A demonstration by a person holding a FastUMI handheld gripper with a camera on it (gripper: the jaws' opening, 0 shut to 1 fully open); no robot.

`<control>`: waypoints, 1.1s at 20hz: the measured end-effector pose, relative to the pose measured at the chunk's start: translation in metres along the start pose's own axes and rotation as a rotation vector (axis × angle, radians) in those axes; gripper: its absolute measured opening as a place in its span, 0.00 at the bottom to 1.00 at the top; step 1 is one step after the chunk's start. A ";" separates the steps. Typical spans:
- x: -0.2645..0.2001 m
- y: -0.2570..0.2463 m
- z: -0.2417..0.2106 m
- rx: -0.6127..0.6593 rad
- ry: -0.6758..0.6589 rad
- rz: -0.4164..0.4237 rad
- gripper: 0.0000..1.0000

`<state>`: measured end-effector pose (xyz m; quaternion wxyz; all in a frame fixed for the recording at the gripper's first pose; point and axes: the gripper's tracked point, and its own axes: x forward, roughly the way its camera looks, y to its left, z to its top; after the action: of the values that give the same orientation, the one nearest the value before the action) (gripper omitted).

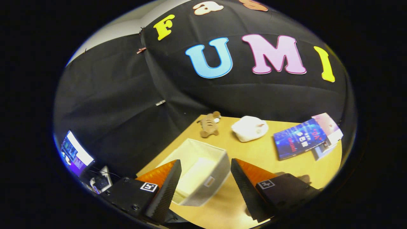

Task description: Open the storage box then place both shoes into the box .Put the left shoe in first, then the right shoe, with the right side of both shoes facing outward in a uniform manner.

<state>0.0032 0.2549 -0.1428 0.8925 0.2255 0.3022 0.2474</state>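
Note:
An open light-grey fabric storage box (203, 178) with a cream inside sits on the wooden table (264, 156), just ahead of my fingers and partly between them. It holds nothing that I can see. A white shoe (250, 128) lies on its side farther back on the table, beyond the right finger. My gripper (206, 163) hovers above the table with its jaws wide apart and nothing between them; the left finger (168, 186) overlaps the box's near left corner.
A small brown plush toy (209, 124) lies at the table's far edge, behind the box. Blue books (300, 139) and a pale booklet (327, 125) lie at the back right. A lit screen (74, 154) stands off the table to the left.

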 end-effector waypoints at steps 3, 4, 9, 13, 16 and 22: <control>-0.012 -0.051 -0.038 -0.057 0.066 -0.110 0.97; -0.015 -0.063 -0.051 -0.068 0.092 -0.125 0.97; -0.018 -0.130 -0.124 -0.148 0.215 -0.253 0.96; -0.003 -0.166 -0.170 -0.145 0.295 -0.299 0.88; 0.015 -0.191 -0.196 -0.139 0.334 -0.338 0.77; 0.046 -0.223 -0.215 -0.143 0.339 -0.401 0.57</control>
<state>-0.0366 0.1627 -0.4401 0.8740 0.0528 0.4677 0.1209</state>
